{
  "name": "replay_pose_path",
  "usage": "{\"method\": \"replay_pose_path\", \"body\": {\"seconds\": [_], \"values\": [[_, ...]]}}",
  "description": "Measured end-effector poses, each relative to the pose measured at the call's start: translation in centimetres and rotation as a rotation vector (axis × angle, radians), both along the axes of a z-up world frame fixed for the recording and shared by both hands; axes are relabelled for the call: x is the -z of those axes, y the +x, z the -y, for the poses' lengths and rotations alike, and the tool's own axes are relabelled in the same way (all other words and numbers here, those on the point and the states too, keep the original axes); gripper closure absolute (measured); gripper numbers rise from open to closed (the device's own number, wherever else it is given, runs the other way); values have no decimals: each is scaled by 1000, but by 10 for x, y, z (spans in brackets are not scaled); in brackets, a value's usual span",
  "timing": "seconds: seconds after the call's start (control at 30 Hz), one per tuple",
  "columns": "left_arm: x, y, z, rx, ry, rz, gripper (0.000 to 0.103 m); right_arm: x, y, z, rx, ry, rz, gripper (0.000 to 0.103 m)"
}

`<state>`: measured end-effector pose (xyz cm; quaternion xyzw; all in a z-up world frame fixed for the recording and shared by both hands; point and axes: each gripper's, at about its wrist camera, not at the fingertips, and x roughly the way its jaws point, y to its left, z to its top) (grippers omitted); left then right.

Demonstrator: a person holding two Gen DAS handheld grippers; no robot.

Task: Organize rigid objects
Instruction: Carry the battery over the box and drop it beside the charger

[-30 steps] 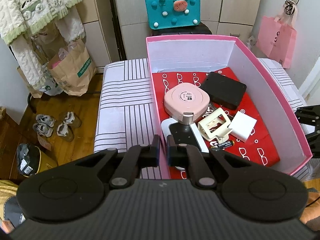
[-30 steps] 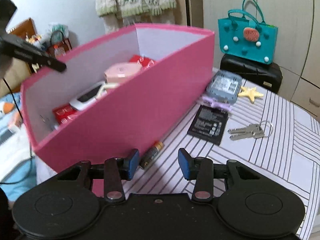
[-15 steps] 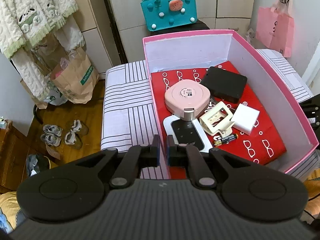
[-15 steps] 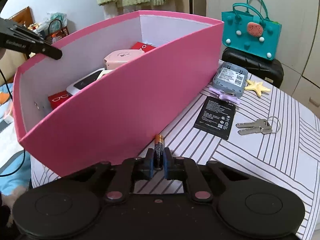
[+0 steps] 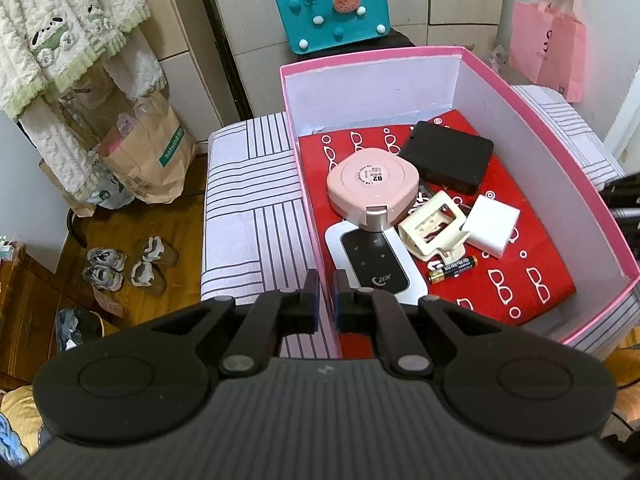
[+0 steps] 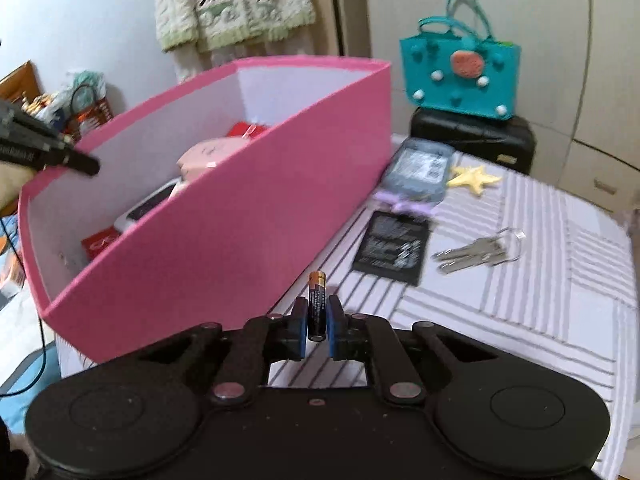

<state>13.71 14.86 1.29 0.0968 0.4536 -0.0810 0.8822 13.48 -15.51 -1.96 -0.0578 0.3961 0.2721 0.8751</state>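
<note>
A pink box (image 5: 372, 58) stands on the striped table (image 5: 248, 208). My left gripper (image 5: 325, 304) is shut on its near wall. Inside lie a pink round case (image 5: 372, 184), a black case (image 5: 448, 156), a white device (image 5: 376, 268), a cream clip (image 5: 432, 224), a white adapter (image 5: 490, 224) and a battery (image 5: 452, 270). In the right wrist view, my right gripper (image 6: 317, 332) is shut on another battery (image 6: 317, 300), held upright just off the table beside the pink box (image 6: 224, 240).
On the table right of the box lie a flat black battery pack (image 6: 394, 248), keys (image 6: 476, 254), a grey-blue case (image 6: 420, 170), a purple bow (image 6: 404, 202) and a yellow star (image 6: 474, 178). A teal bag (image 6: 460, 64) sits on a black suitcase (image 6: 472, 140) behind.
My right gripper closed on the battery that lay by the box and lifted it off the table. The left gripper kept its hold on the box wall.
</note>
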Motion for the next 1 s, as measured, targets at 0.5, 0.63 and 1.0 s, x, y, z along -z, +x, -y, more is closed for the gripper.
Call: {"method": "replay_pose_path", "body": {"seconds": [0.5,0.63,1.0], "values": [[-2,-4,-2,28,-2,-44,96,-101,-18,-18,-113,169,178,92],[-2,-8,-2,28,-4,-42,96,-95,-13,-49,-207,161,115,92],[-3,-8,-7,65,-30,-46,95,-55,24,-119,-245,-64,64,92]]}}
